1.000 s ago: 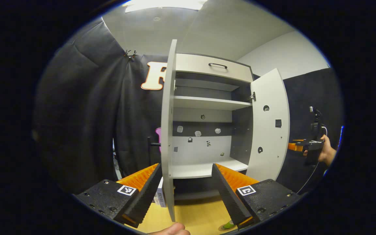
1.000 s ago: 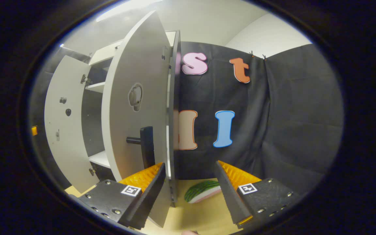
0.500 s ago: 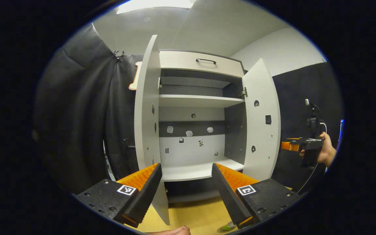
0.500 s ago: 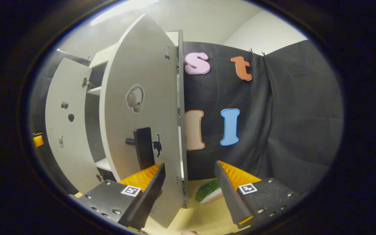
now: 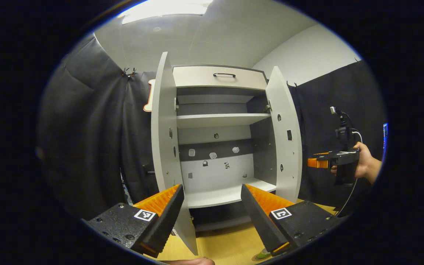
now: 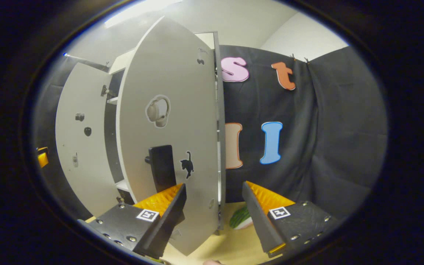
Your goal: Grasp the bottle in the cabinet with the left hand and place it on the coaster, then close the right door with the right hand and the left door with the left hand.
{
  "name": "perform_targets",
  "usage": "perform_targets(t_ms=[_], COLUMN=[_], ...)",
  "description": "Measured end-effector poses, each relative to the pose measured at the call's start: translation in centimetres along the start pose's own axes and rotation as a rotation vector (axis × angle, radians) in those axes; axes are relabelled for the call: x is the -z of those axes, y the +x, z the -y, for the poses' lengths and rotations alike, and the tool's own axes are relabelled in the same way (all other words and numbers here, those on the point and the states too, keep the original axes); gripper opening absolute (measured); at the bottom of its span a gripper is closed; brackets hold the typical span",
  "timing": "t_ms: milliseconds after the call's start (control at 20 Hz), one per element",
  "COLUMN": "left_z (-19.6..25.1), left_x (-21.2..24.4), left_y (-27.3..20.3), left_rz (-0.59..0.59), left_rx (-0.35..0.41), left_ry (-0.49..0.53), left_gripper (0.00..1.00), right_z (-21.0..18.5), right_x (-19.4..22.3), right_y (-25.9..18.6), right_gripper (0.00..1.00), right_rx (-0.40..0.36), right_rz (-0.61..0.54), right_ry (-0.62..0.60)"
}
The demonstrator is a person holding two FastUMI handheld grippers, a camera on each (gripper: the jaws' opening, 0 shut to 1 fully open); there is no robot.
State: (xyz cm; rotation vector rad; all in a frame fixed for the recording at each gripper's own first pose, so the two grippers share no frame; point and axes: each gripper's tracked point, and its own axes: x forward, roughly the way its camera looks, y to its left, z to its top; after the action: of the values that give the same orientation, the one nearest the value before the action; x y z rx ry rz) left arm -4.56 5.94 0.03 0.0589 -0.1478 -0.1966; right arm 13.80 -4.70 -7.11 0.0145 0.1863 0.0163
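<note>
Evidently, stage: shelves bare, cabinet (image 5: pixel 219 132) doors open.
Right claw (image 6: pixel 214 217): spread empty, straddling right door (image 6: pixel 171 132) edge near handle (image 6: pixel 161 167), likely to push it.
Left claw (image 5: pixel 210 215): gaped empty, facing left door (image 5: pixel 166 143).

Left tool (image 5: pixel 210 217): fingers spread wide apart, nothing between them, held level and pointing forward. Right tool (image 6: pixel 214 217): fingers likewise parted and holding nothing; in the left gripper view it sits far right, gripped by a hand (image 5: pixel 363 165).
</note>
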Motion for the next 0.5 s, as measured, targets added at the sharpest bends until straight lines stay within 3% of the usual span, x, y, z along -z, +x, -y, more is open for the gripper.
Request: perform_targets(t_ms=[200,500], left_z=[-1.3,-3.0], left_x=[1.1,3.0], left_y=[-1.1,-3.5], left_rz=[-0.031,-0.067], left_rx=[-0.024,-0.043], left_ry=[0.035,0.003], left_gripper=[0.98,0.98], right_z=[-2.4,-6.8], right_x=[-0.6,-0.3], right_y=[1.5,3.1], right_gripper=[0.9,0.95], right_rx=[-0.033,-0.108], right_rz=[0.02,0.021], right_ry=[0.045,0.062])
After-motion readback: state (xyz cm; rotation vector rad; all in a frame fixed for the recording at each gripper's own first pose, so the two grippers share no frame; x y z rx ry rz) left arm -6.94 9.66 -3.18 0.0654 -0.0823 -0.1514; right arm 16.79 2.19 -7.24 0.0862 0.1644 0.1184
